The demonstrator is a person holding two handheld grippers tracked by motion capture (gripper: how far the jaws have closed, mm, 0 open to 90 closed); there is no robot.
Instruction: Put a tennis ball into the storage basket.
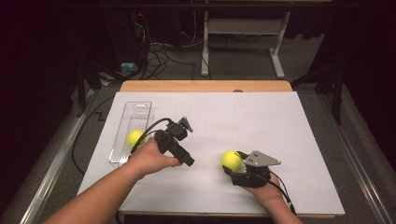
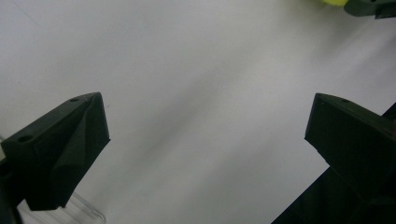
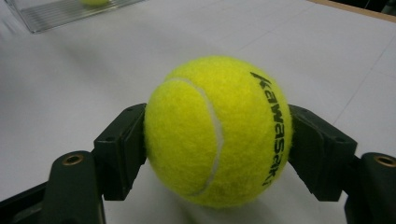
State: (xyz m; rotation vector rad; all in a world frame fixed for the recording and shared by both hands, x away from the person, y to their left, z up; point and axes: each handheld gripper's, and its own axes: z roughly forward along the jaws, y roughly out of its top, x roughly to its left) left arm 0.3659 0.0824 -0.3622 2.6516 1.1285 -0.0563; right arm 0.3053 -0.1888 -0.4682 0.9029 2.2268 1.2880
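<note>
One ball boxed, one in the grip.
Right gripper (image 3: 217,140) clamps the tennis ball (image 3: 218,130); another seemingly sits in the clear tray (image 1: 135,114); left gripper (image 2: 205,140) gapes wide, empty.

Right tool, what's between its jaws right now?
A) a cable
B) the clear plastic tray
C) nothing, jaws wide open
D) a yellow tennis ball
D: in the right gripper view the two black jaws of the right tool press on either side of the yellow tennis ball, and the high view shows the same ball at that tool's tip on the white sheet.
</note>
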